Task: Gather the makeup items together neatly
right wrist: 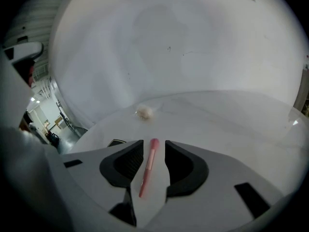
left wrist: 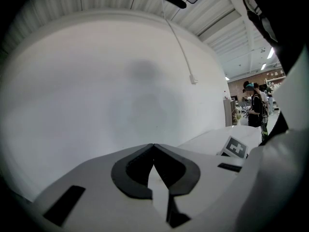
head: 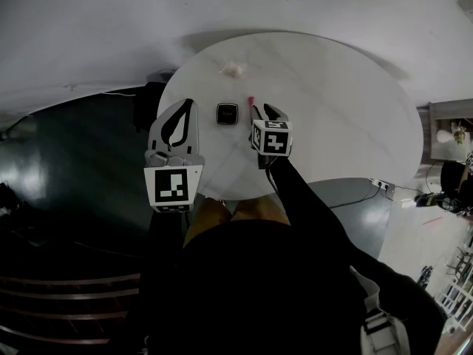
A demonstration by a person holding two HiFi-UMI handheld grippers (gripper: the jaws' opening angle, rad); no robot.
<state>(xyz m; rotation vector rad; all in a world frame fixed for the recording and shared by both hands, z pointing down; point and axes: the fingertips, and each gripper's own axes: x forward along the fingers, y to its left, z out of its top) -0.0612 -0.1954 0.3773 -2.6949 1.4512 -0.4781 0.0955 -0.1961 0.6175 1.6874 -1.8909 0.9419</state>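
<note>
No words, brands or numbers can be read anywhere. The only signs are black-and-white square code markers: one faces up on the left marker cube [head: 173,186] of the left hand-held gripper [head: 186,103], another on the right marker cube [head: 271,137] of the right hand-held gripper [head: 260,110]

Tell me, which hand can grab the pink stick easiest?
Right, probably. The right gripper has the pink stick lying between its open jaws on the table. The left gripper is shut and faces the wall.
</note>
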